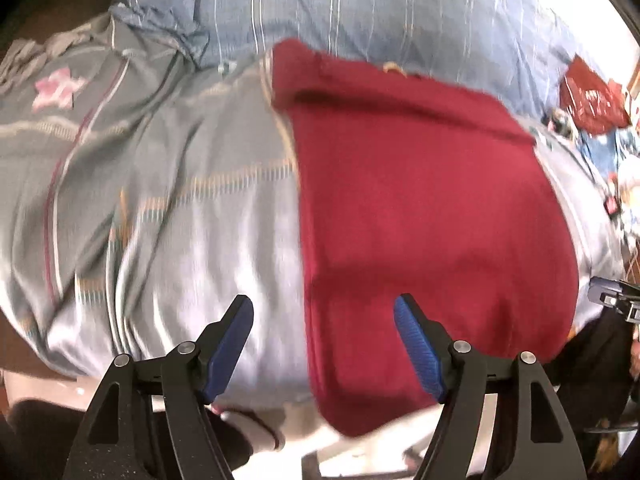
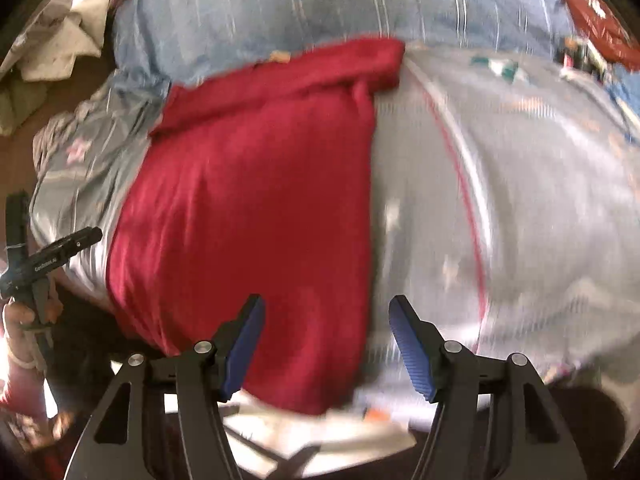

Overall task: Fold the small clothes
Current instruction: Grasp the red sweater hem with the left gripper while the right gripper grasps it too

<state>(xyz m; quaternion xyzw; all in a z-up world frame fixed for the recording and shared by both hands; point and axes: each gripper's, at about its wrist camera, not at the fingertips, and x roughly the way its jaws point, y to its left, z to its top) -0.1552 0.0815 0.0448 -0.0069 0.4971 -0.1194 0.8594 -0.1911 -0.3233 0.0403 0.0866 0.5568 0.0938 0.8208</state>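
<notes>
On the bed [image 1: 168,208] lies a red garment [image 1: 420,220], partly folded; both grippers, left [image 1: 324,344] and right [image 2: 326,344], hover wide open, empty. Grabbing one layer could undo the fold.

A bed [image 1: 160,208] under grey patterned bedding — blue striped pillow [image 1: 360,4] behind, sunlit.

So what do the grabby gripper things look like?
Each gripper, the left gripper and the right gripper, has two black angular arms joined with round silver bolts, tipped by ribbed blue pads. From the right wrist view, the left one's black handle carries small white lettering, too blurred to read surely.
</notes>
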